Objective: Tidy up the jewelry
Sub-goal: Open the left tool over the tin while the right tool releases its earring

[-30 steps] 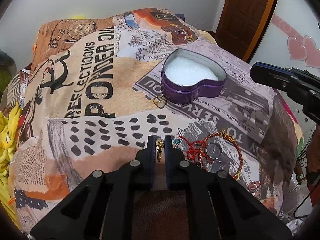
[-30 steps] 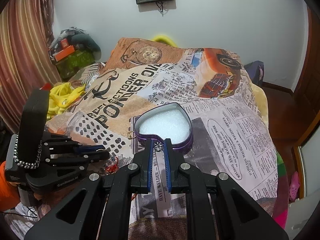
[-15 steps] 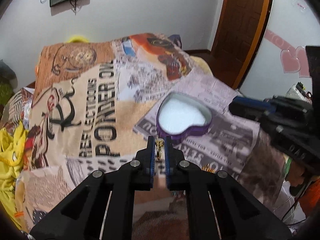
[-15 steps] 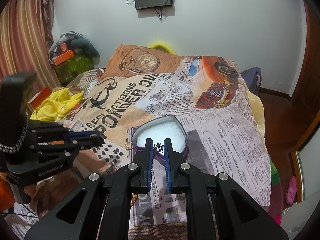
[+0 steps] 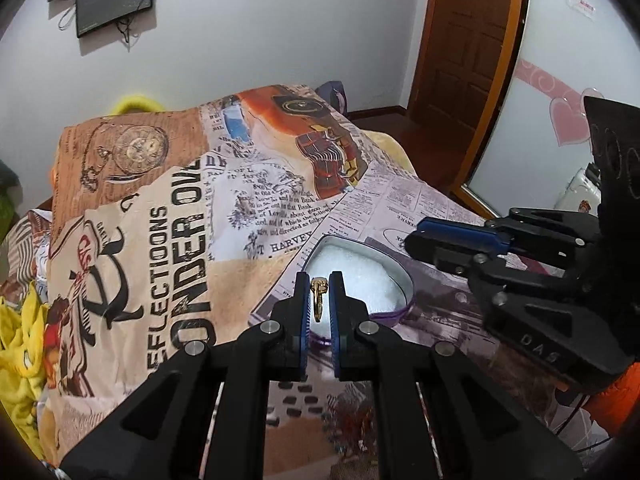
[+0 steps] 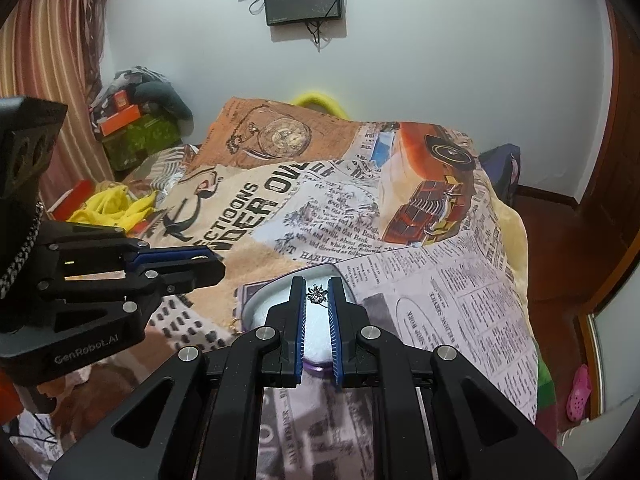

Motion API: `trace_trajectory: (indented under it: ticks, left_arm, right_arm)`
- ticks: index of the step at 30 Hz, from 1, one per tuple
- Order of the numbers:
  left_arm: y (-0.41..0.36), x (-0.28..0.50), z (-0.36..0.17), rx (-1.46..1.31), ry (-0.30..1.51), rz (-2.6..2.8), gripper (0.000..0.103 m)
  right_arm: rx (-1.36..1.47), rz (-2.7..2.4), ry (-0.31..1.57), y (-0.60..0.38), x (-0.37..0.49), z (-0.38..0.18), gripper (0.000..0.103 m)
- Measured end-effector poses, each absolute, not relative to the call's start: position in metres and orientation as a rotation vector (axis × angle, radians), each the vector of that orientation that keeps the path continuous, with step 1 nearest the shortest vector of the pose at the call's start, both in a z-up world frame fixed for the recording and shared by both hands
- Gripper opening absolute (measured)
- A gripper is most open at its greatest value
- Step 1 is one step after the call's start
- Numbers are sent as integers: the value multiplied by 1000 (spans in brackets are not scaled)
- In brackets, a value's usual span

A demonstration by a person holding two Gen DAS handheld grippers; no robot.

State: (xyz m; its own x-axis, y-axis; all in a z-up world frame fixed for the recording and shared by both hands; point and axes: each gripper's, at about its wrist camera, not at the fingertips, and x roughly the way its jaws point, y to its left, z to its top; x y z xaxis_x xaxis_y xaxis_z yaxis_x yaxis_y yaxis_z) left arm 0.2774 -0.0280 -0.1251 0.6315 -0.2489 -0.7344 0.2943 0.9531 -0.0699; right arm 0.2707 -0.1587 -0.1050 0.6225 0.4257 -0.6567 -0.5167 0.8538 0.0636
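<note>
A purple heart-shaped tin (image 5: 396, 280) with white foam inside sits open on the printed bedspread; it also shows in the right wrist view (image 6: 256, 304). My left gripper (image 5: 319, 282) is shut on a gold ring (image 5: 318, 296) and holds it just above the tin's near edge. My right gripper (image 6: 316, 286) is shut on a small silver star-shaped jewel (image 6: 317, 295), held over the tin. Each gripper appears in the other's view: the right one (image 5: 416, 240), the left one (image 6: 216, 266).
A gold ring (image 6: 234, 325) lies on the bedspread (image 5: 168, 240) left of the tin. Red and gold bangles (image 5: 352, 412) lie near the front edge, mostly hidden by my left gripper. Yellow cloth (image 6: 116, 206) and clutter lie at the left. A wooden door (image 5: 468, 40) stands at the right.
My left gripper rose from the bedspread with the gold ring and moved forward over the tin. My right gripper kept the silver jewel and moved closer over the tin.
</note>
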Motion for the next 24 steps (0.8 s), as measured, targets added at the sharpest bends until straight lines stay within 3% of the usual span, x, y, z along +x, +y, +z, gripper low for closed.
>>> trace_trajectory:
  ticks: [24]
  left_arm:
    - [-35, 307, -161, 30, 935, -349, 8]
  right_arm:
    - [-187, 558, 849, -148, 291, -143, 10]
